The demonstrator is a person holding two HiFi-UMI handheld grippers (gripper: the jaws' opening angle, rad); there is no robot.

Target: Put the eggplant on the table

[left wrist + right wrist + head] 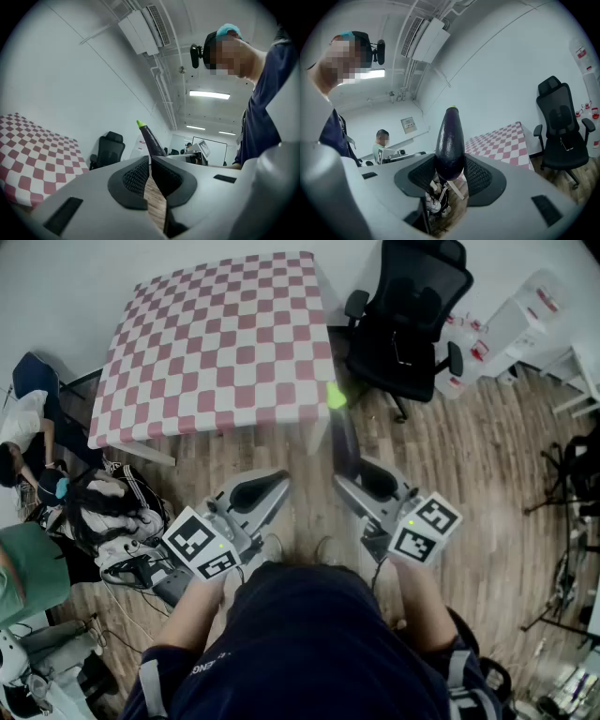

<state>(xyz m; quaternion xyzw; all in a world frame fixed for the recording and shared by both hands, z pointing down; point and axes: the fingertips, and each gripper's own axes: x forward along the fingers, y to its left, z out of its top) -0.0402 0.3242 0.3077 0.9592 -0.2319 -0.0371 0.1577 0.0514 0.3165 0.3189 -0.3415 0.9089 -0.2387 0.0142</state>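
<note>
The right claw (450,165) grasps the eggplant (450,136) by 1 end, its long axis aimed toward the far checkered counter (225,343); the left claw (150,161) is clenched, empty.

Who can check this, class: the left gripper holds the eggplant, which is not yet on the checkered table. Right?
Not quite. The right gripper holds the eggplant, as the right gripper view shows; it is not yet on the checkered table.
</note>
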